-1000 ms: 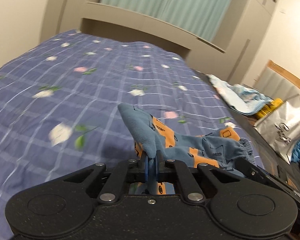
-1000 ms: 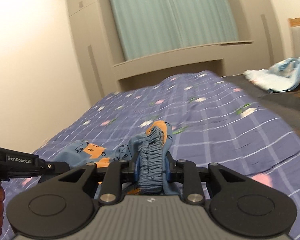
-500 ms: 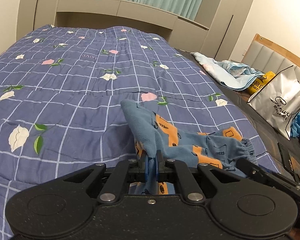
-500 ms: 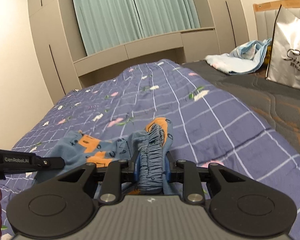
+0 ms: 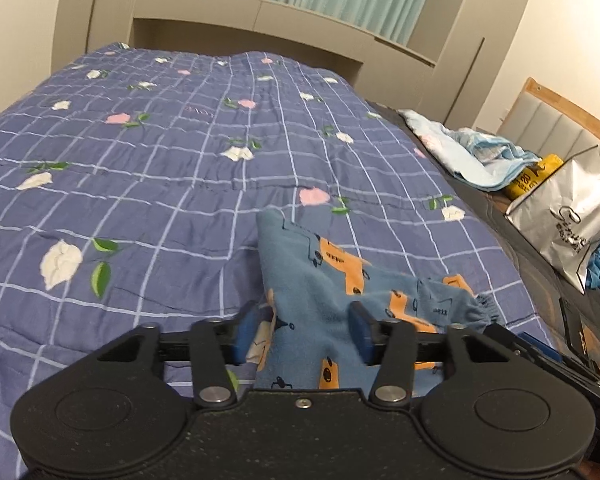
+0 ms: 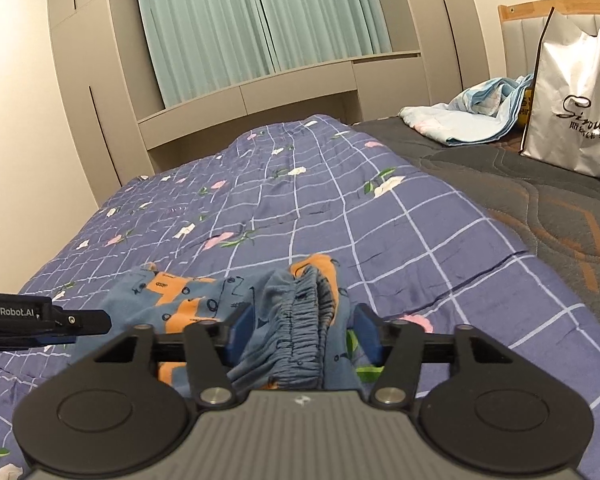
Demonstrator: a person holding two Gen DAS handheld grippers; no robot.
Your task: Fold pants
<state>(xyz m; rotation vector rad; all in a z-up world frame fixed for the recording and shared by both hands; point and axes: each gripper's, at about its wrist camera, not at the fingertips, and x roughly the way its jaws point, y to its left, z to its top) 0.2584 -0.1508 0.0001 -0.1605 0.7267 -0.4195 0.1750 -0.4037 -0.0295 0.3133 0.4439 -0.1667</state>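
Observation:
Small blue pants (image 5: pixel 320 280) with orange patches lie bunched on the purple checked quilt (image 5: pixel 160 160). My left gripper (image 5: pixel 306 334) is opening; its blue pads stand apart with the pant leg cloth lying loose between them, not pressed. In the right wrist view my right gripper (image 6: pixel 300 336) is also opening, and the elastic waistband (image 6: pixel 304 320) rests between its spread pads. The left gripper's black finger (image 6: pixel 44 320) shows at the left edge of that view, beside the pants (image 6: pixel 172 300).
A light blue blanket (image 5: pixel 472 152) and a white paper bag (image 5: pixel 568 220) sit on the dark mattress (image 6: pixel 520 184) to the right. A yellow packet (image 5: pixel 528 176) lies by the bag. Cabinets and green curtains stand behind the bed.
Both grippers were shut on the pants and have now spread their pads, letting the cloth go. The raised leg fold has sagged down onto the quilt.

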